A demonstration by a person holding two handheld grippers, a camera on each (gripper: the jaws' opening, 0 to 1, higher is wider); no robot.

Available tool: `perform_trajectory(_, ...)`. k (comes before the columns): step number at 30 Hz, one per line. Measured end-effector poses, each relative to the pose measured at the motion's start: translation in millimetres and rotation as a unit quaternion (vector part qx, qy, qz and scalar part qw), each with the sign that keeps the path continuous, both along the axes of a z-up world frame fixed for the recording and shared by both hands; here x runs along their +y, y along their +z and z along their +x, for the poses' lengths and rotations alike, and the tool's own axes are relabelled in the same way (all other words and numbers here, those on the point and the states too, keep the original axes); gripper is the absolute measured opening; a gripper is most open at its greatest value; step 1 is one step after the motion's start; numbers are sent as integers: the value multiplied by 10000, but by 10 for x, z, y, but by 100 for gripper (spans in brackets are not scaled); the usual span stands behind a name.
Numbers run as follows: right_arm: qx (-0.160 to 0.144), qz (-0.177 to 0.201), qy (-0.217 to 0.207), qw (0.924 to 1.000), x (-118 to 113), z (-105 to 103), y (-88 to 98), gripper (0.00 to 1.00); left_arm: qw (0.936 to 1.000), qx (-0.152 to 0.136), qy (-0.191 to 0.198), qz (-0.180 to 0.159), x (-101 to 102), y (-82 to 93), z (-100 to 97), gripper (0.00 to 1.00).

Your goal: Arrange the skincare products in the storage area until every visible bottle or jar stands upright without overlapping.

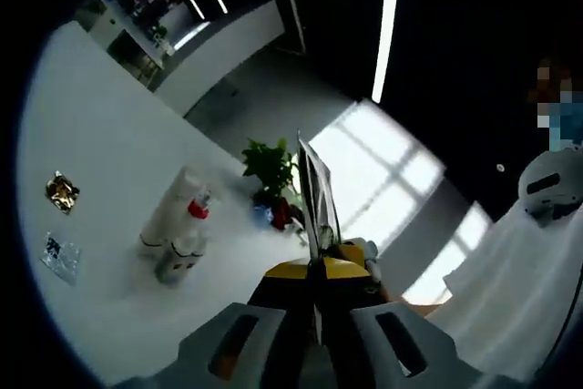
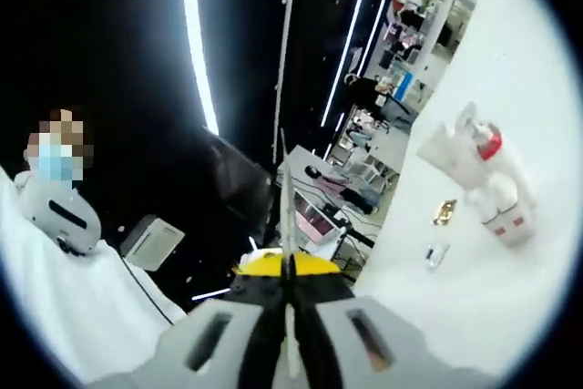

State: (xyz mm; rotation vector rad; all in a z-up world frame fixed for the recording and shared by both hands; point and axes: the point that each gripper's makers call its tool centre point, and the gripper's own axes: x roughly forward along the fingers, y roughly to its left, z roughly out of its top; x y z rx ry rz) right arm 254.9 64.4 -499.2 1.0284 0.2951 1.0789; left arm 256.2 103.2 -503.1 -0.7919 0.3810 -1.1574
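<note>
Between both claws, left gripper (image 1: 321,312) and right gripper (image 2: 290,316) each pinch one edge of a thin flat packet (image 1: 316,193). At ten o'clock, bottles (image 1: 178,225) stand touching on the white table (image 1: 100,134). Likely a placing step: lower the packet beside them.

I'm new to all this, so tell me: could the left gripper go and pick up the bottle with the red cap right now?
Probably not right away. The left gripper is shut on a thin flat sheet, so its jaws are occupied. The red-capped bottle stands on the white table beside a taller white bottle, with nothing blocking the way between.
</note>
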Motion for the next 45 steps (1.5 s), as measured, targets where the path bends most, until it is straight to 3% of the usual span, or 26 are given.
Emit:
perform_trajectory(3, 102, 208, -122, 9997, -11, 22, 32, 1, 10000, -23, -18, -33, -5, 7, 3, 6)
perform_trajectory(6, 219, 425, -274, 9985, -38, 69, 53, 1, 9994, 230, -203, 128, -52, -146, -65, 16)
perform_trajectory(8, 277, 447, -336, 9981, -47, 91, 38, 1, 9994, 256, -193, 95, -58, -174, -95, 13)
perform_trajectory(13, 468, 32, -424, 9980, -21, 125, -128, 1, 9990, 429, -104, 52, -34, -250, -140, 1)
perform_trajectory(14, 463, -227, -530, 9973, -18, 151, -213, 1, 9986, 521, -99, 35, -26, -266, -142, 0)
perform_trajectory(15, 507, -288, -535, 9969, -4, 152, -238, 1, 9976, 688, -38, 51, -10, -304, -130, 0)
perform_trajectory(21, 433, -950, -610, 9927, 121, 224, -375, 2, 9972, 738, 18, -146, 63, -245, -158, 0)
perform_trajectory(25, 280, -764, -436, 9957, 211, 230, -288, 1, 9947, 965, 293, -181, 199, -351, -102, 0)
perform_trajectory(28, 262, -1281, -395, 9906, 284, 257, -444, 1, 9940, 1015, 395, -117, 252, -412, -117, 0)
perform_trajectory(34, -95, -2095, -381, 9770, 352, 283, -630, 18, 9907, 1191, 592, -278, 318, -481, -53, 0)
perform_trajectory(38, -125, -2235, -330, 9741, 343, 282, -686, 30, 9883, 1301, 725, -322, 350, -546, 33, 0)
perform_trajectory(45, -152, -2455, -397, 9685, 278, 321, -757, 38, 9859, 1446, 818, -212, 365, -688, 152, 0)
